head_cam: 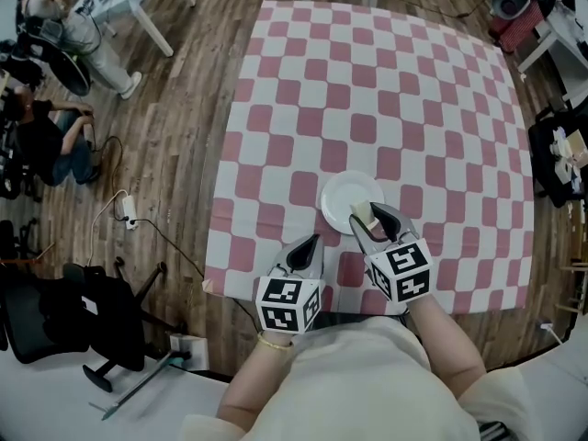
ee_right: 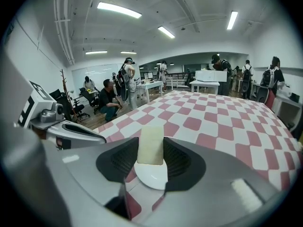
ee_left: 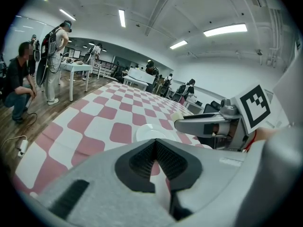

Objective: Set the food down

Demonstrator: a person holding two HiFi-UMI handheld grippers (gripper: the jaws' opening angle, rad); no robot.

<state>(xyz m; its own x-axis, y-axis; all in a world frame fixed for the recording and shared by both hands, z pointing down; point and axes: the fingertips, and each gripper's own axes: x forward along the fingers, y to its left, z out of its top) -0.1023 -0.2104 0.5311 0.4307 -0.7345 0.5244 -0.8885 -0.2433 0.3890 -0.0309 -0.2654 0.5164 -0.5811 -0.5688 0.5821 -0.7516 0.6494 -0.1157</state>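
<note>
- Right gripper [ee_right: 150, 148]: jaws clamped on the food [ee_right: 151, 144], a pale rectangular block held upright between the dark ribbed pads.
- Food: directly over the white plate [head_cam: 344, 194], at the plate's near edge in the head view; contact with the plate not clear from any view.
- Left gripper [ee_left: 155, 148]: jaws closed tip to tip, nothing gripped; just off the plate's near-left side, low over the cloth.
- Both grippers side by side at the near side of the plate, marker cubes toward the person, left wrist with a thin bracelet [head_cam: 272, 343].
- Plate: round, bare apart from the food above it, resting on a pink-and-white checked tablecloth [head_cam: 386, 90], near the cloth's near edge.
- Far left of the plate, off the table, on the wooden floor [head_cam: 179, 118]: a crouching person [head_cam: 57, 141], a white power strip [head_cam: 129, 211] with cables, and a black office chair [head_cam: 87, 312].
- Beyond the plate, past the table's far end in the right gripper view: several standing people and white tables.
</note>
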